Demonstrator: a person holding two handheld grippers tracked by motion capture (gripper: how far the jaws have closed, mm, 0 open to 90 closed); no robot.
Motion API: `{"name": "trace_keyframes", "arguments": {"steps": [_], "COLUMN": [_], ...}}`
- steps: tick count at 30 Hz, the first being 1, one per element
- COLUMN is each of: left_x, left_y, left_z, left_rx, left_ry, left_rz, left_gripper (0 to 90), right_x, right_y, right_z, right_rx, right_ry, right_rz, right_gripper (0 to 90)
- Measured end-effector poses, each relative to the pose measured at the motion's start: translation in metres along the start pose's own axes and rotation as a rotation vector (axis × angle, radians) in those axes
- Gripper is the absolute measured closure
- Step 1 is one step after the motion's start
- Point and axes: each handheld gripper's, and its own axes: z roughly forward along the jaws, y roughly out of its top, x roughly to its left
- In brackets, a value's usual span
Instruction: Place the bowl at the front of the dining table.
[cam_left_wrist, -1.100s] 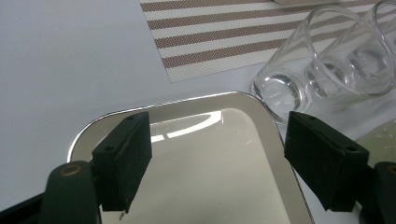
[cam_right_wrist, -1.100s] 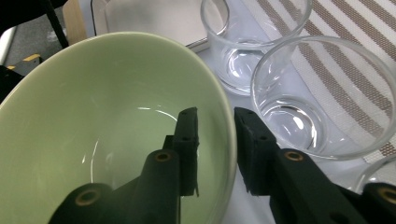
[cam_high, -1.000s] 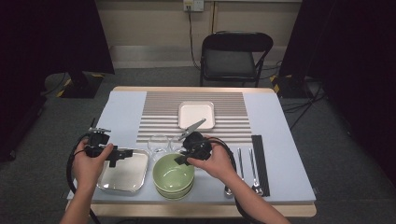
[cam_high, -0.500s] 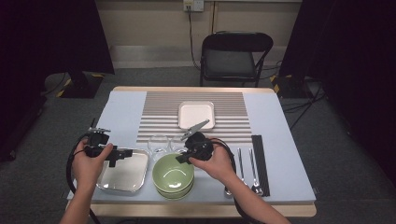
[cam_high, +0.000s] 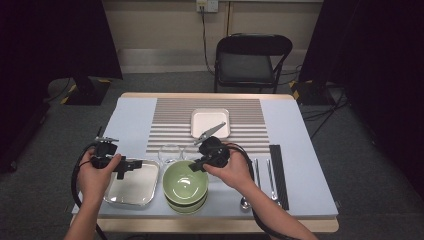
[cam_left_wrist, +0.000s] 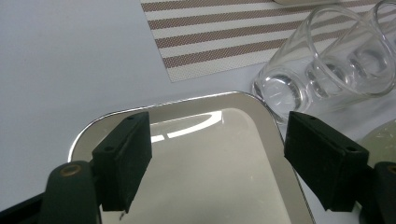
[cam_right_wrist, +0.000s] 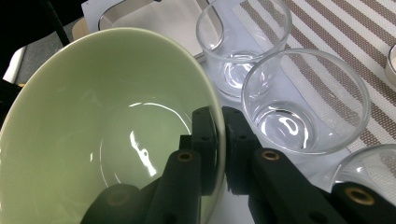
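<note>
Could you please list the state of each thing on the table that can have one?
Pale green ceramic bowl: upright, empty, stacked on another bowl, rim pinched.
Right tongs: shut on the bowl's rim, jaws just closed.
Left tongs: open, above the tray.
Shiny square metal tray: empty.
Clear drinking glasses: upright, empty.
White square plate: empty.

high view: fixed above the near edge of the tabletop (cam_high: 305, 150), facing forward and down, far enough to take in the whole surface, a chair (cam_high: 252, 60) and the wall behind. left claw view: riding low, close over the steel tray (cam_left_wrist: 196, 158), looking along its own black jaws toward the glasses (cam_left_wrist: 327, 74). right claw view: very near the green bowl (cam_right_wrist: 93, 140), aimed across its rim. shared by both claw views: tray, glasses, striped mat (cam_right_wrist: 336, 42).
</note>
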Motion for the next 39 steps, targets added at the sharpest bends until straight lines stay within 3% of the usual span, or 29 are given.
{"name": "trace_keyframes", "arguments": {"steps": [11,22,39], "left_x": [-0.001,-0.001,-0.002], "left_y": [0.000,0.000,0.000], "left_z": [0.001,-0.001,0.000], "left_rx": [-0.003,-0.009,-0.006], "left_ry": [-0.001,-0.001,-0.001], "left_rz": [-0.001,0.001,0.008], "left_gripper": [23.4,23.3,23.3], "right_x": [-0.004,-0.012,-0.026], "right_y": [0.009,0.015,0.019], "right_z": [-0.012,-0.026,-0.043], "right_rx": [0.032,0.027,0.009], "right_ry": [0.002,-0.002,-0.066], "right_rz": [0.021,0.058,0.111], "right_gripper": [84.9,84.9,84.9]}}
